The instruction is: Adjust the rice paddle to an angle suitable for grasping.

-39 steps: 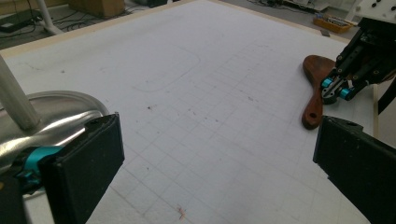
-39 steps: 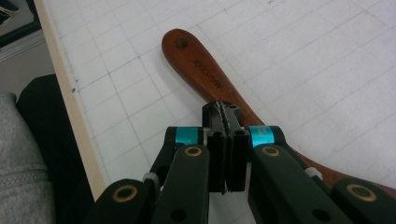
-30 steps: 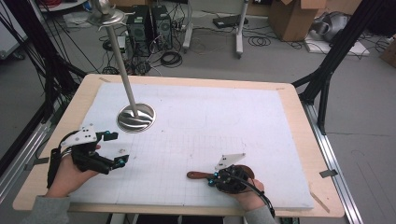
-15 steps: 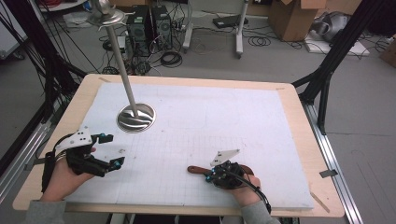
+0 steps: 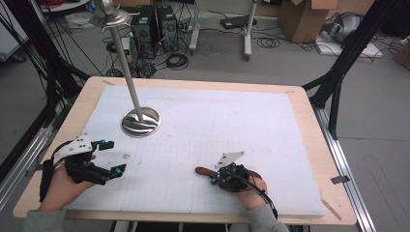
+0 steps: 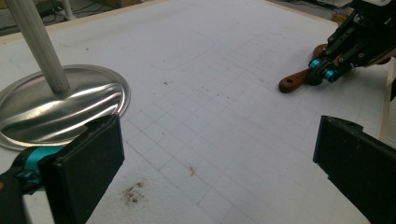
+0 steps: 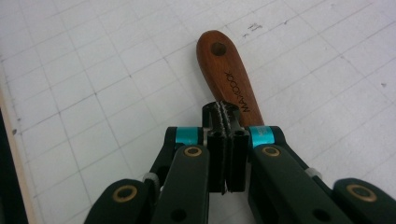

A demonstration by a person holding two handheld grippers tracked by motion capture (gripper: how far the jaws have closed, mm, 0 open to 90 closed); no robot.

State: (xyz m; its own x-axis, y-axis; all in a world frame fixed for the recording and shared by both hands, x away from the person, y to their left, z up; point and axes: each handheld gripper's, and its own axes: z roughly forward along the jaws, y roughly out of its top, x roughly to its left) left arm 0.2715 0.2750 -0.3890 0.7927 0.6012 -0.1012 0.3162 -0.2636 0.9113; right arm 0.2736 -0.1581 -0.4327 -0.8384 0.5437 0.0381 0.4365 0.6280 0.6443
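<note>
A brown wooden handle (image 7: 228, 70) with a hole at its end and printed lettering lies flat on the white gridded mat (image 5: 217, 125). My right gripper (image 7: 224, 113) hovers over the handle, pads pressed together with nothing between them. From above, the right gripper (image 5: 213, 174) points left at the front of the mat, with the handle (image 5: 202, 170) sticking out past its tips; the handle's far part is hidden under the gripper and hand. At the front left my left gripper (image 5: 115, 156) is open and empty, its jaws (image 6: 219, 156) wide apart over bare mat.
A metal stand with a round shiny base (image 5: 140, 122) and a tall slanted pole (image 5: 126, 72) stands on the mat's left half, just ahead of the left gripper. The wooden table edge (image 5: 309, 130) frames the mat. Black frame struts stand at both sides.
</note>
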